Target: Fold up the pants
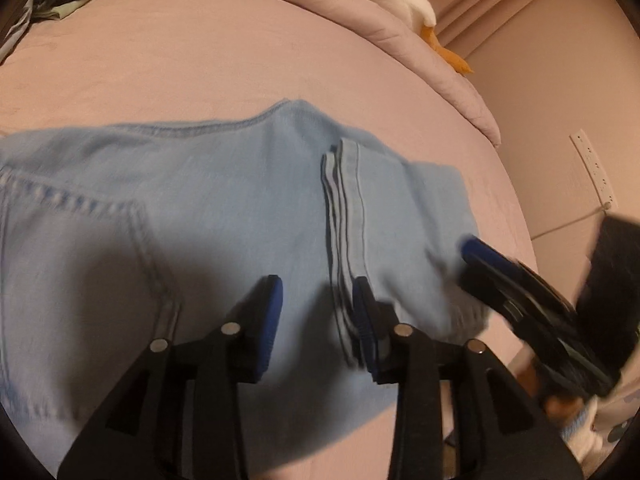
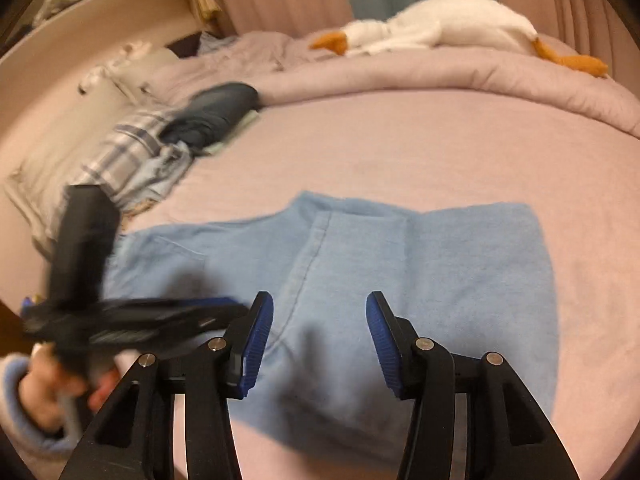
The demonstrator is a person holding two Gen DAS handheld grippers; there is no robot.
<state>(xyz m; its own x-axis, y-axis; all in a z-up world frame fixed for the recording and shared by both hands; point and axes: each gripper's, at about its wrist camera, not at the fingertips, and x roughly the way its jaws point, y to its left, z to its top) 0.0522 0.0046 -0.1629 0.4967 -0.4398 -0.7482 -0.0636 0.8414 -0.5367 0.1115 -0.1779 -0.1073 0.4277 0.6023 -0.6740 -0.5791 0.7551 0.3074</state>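
Light blue jeans (image 1: 224, 216) lie folded into a short flat stack on the pink bed sheet (image 1: 200, 60), with the leg hems (image 1: 344, 208) laid on top and a back pocket at the left. My left gripper (image 1: 318, 296) hovers open just above the denim, its right finger beside the hems, holding nothing. My right gripper (image 2: 320, 304) is also open over the jeans (image 2: 420, 272), empty. It shows blurred in the left wrist view at the stack's right edge (image 1: 472, 248). A hand (image 2: 44, 392) in a pale blue sleeve holds the left tool.
A plaid cloth (image 2: 120, 160) and a dark folded garment (image 2: 216, 112) lie at the far left of the bed. A rolled pink quilt (image 2: 440, 76) with a white goose plush (image 2: 432, 28) lines the far side. A wall socket (image 1: 592, 168) sits beyond the bed's right edge.
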